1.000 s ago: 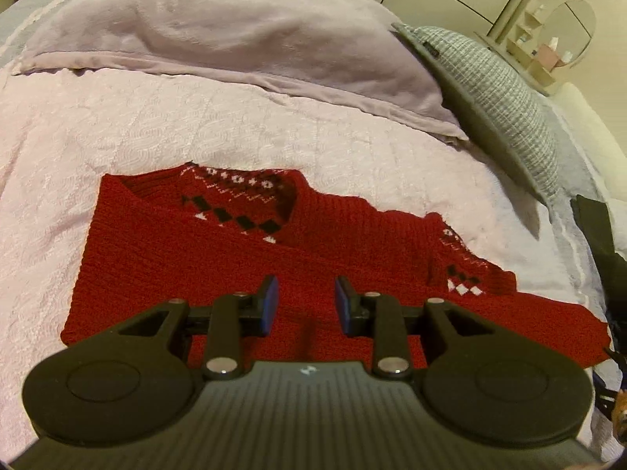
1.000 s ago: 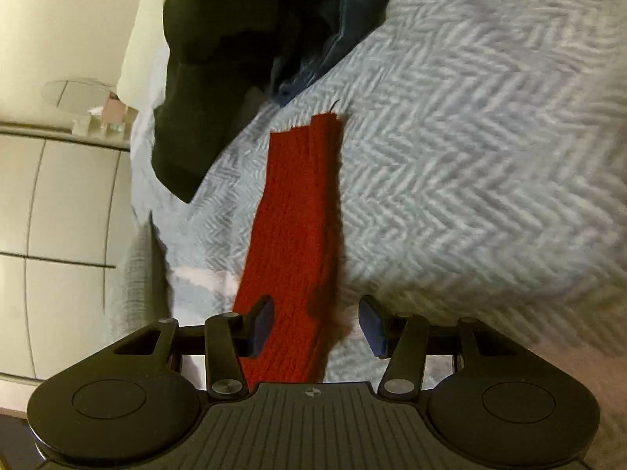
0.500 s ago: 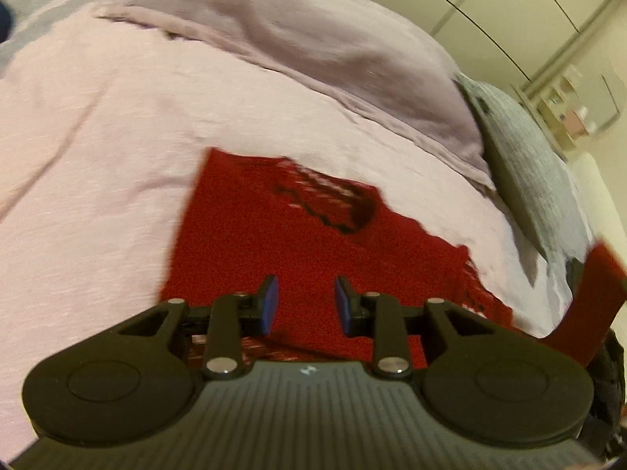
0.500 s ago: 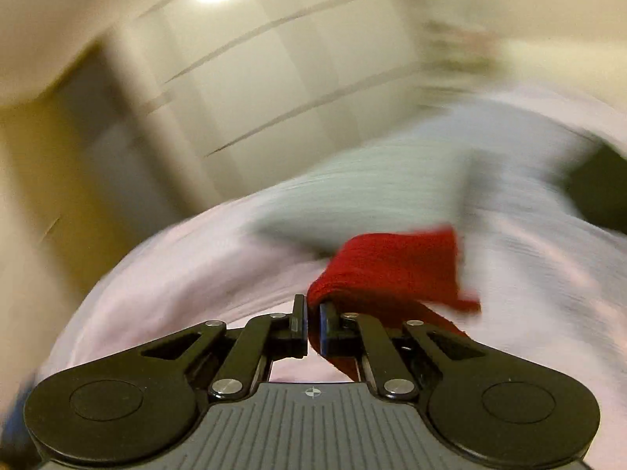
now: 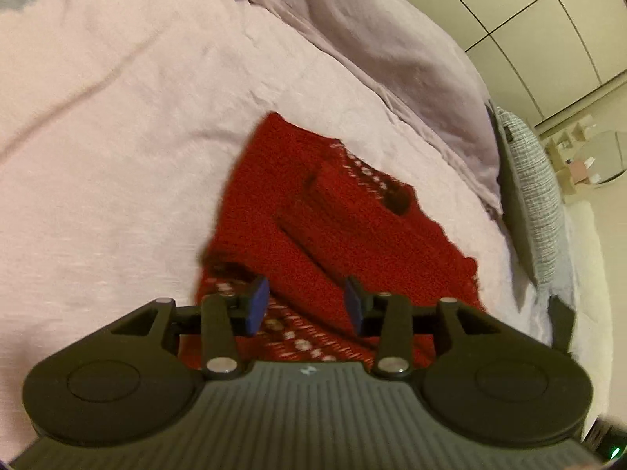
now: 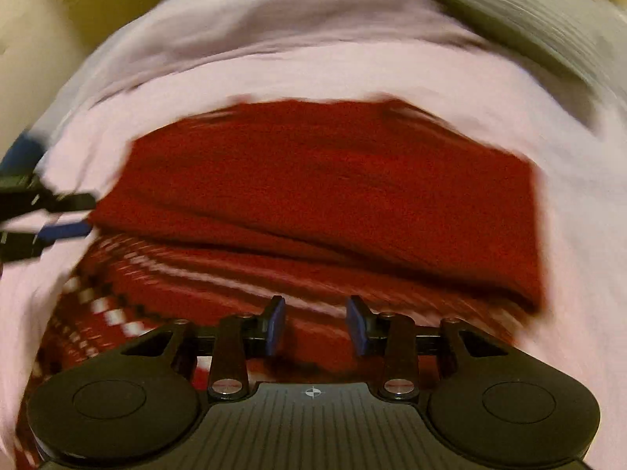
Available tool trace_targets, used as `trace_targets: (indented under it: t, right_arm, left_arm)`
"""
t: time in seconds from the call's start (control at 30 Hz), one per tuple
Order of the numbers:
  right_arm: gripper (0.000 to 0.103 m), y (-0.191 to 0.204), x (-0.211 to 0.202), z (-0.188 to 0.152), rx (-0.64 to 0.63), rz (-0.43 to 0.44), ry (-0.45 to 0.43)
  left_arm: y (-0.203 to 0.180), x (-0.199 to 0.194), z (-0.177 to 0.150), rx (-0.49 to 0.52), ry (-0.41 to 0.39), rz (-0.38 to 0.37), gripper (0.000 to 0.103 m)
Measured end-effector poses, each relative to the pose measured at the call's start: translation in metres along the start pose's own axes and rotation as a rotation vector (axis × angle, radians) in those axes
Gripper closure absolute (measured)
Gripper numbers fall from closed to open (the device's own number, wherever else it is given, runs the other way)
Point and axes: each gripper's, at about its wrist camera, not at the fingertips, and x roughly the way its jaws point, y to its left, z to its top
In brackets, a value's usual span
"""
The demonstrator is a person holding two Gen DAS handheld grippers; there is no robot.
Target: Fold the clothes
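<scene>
Pink bedspread (image 5: 117, 117): sweater (image 5: 352, 227) beyond left tool (image 5: 306, 305).

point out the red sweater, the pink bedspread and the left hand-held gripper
red sweater (image 5: 364, 231): left wrist view, on the sleeve folded across the body.
pink bedspread (image 5: 117, 125): left wrist view, on bare cover.
left hand-held gripper (image 5: 306, 302): left wrist view, midway between its open fingertips.

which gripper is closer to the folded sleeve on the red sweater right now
Left, probably. The left gripper hangs open right at the near end of the folded sleeve. The right gripper is open over the patterned band, the sleeve beyond it.
</scene>
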Motion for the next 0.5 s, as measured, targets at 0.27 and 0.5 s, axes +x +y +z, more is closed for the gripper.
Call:
trace_targets:
  t: [0.27, 0.5]
  right_arm:
    - [0.065, -0.084, -0.036, -0.01, 0.337, -0.066, -0.074]
    - [0.065, -0.071, -0.035, -0.002, 0.308, -0.003, -0.13]
  left_arm:
    - [0.003, 0.056, 0.019, -0.136, 0.014, -0.002, 0.062]
    - [-0.042, 0.008, 0.027, 0.034, -0.157, -0.212, 0.103]
